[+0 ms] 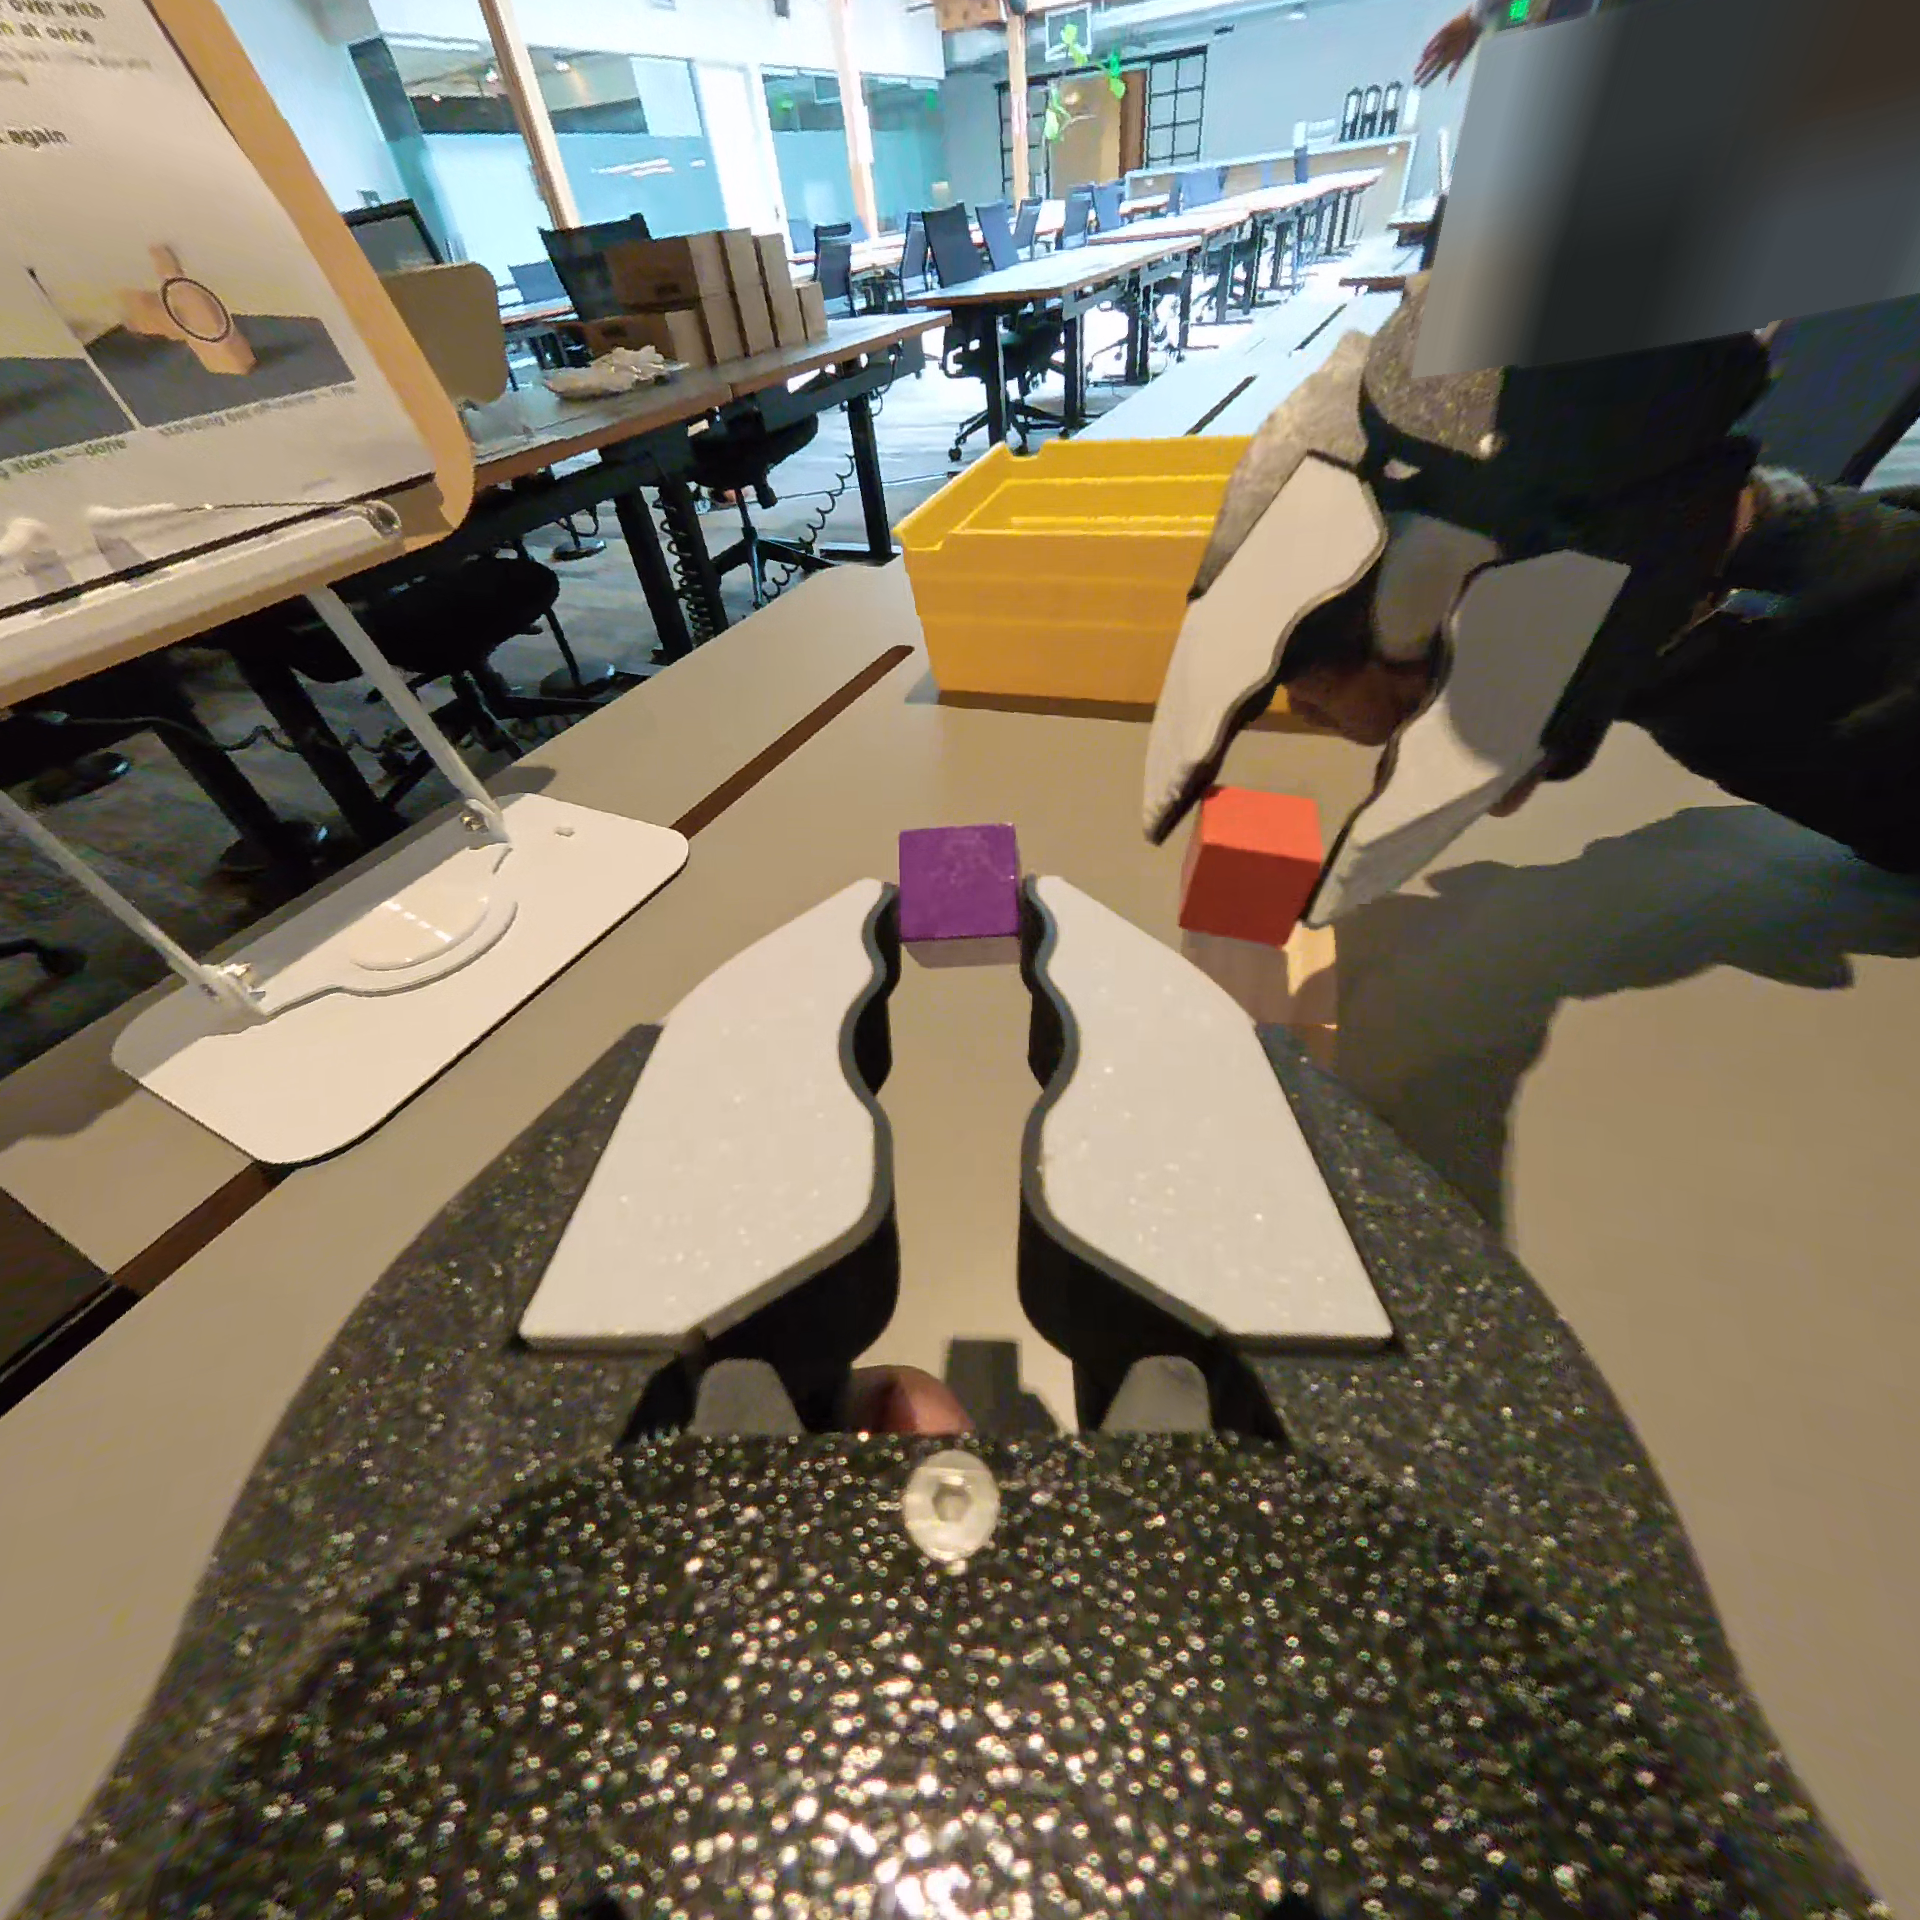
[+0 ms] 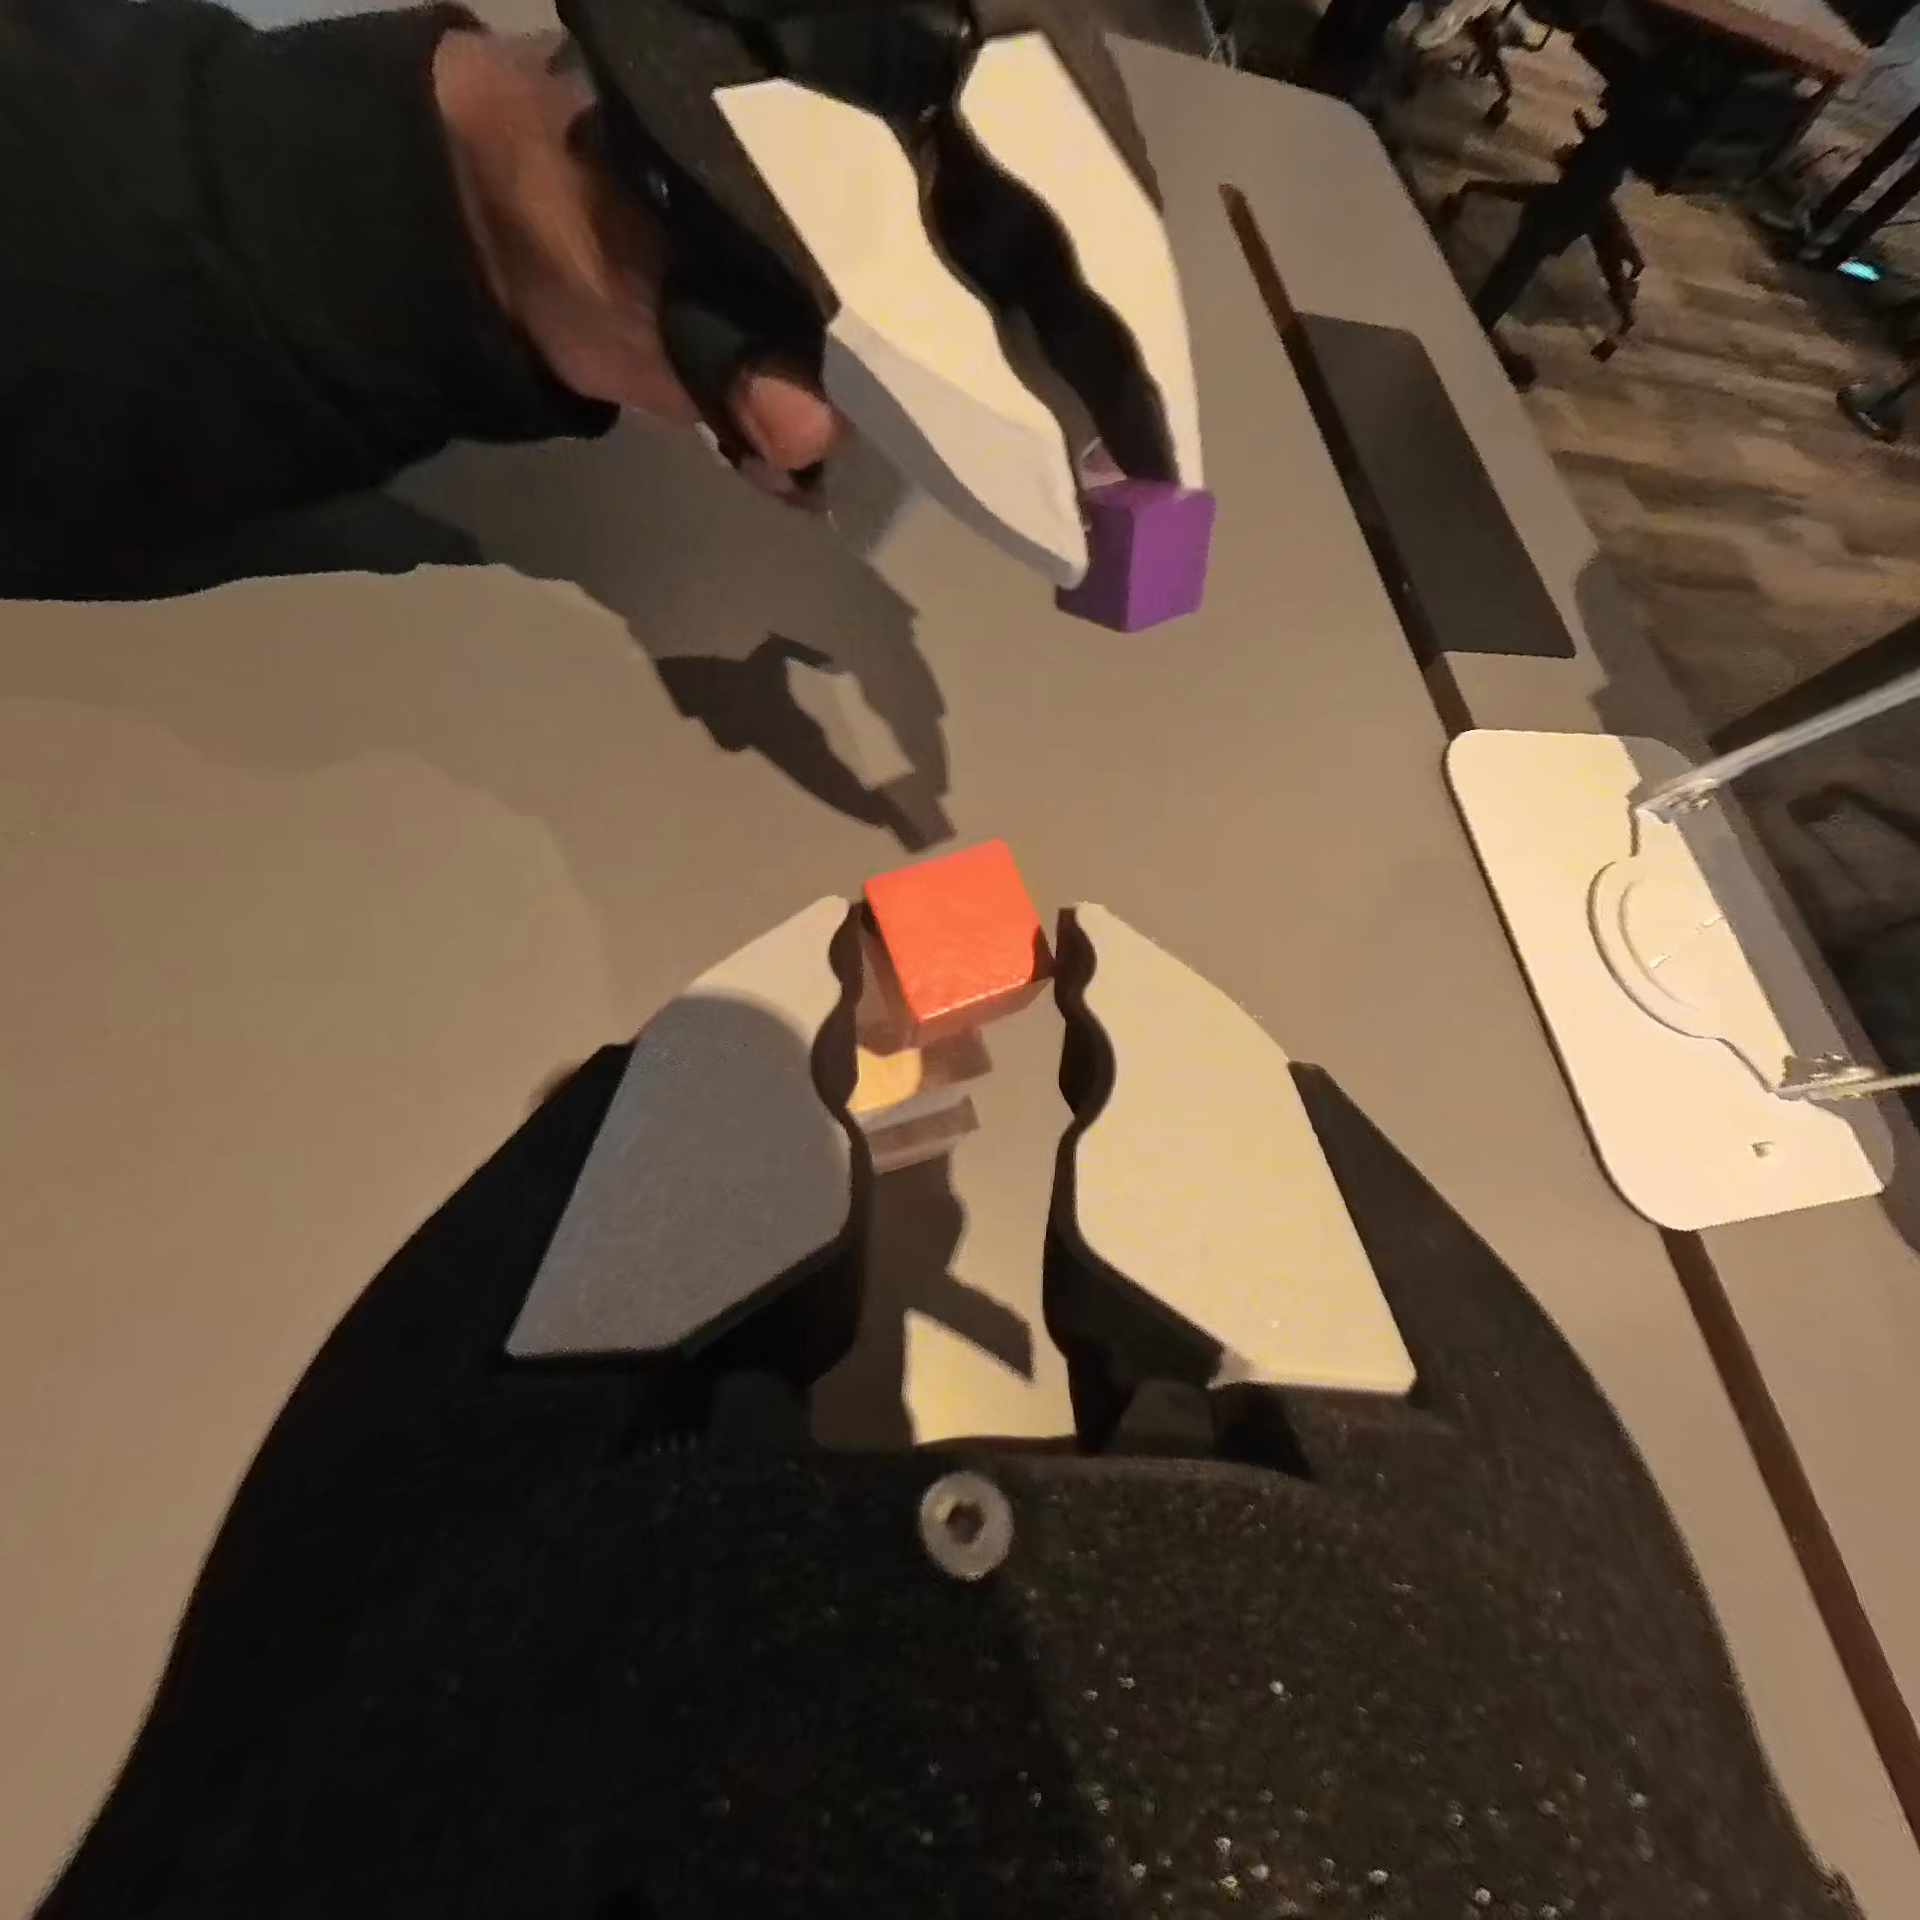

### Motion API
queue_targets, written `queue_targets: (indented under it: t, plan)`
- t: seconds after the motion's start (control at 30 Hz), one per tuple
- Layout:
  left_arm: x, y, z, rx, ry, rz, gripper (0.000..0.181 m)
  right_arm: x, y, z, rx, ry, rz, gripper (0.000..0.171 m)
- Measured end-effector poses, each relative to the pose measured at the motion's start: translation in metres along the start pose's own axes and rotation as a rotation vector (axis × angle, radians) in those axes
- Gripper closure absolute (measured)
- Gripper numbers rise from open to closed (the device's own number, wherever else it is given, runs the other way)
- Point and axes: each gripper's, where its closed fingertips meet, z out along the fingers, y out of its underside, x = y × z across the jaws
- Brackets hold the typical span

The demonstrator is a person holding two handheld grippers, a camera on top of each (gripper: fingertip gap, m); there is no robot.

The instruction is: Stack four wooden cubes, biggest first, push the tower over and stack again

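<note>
The wooden cubes are mid-build: the orange cube sits atop the natural wood cube on the grey tabletop, so two levels look done, though the right wrist view hints at another block beneath and I cannot tell for sure. The purple cube is airborne, pinched at the tips of the left claw, narrowly parted and clamped on its sides, waiting its turn. The right claw straddles the orange cube, parted slightly wider than it; whether it grips or has let go, I cannot tell. Beyond, a yellow bin and a white stand base.
</note>
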Motion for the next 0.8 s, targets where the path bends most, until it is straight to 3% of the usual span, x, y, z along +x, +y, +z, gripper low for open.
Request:
queue_targets:
  t: [0.03, 0.8]
  plan:
    - [0.001, 0.001, 0.001, -0.01, 0.001, 0.008, 0.16, -0.002, 0.001, 0.003, -0.015, -0.004, -0.004, 0.136]
    - [0.004, 0.013, 0.006, -0.077, 0.006, 0.022, 0.16, -0.011, 0.013, 0.01, -0.06, -0.054, 0.03, 0.136]
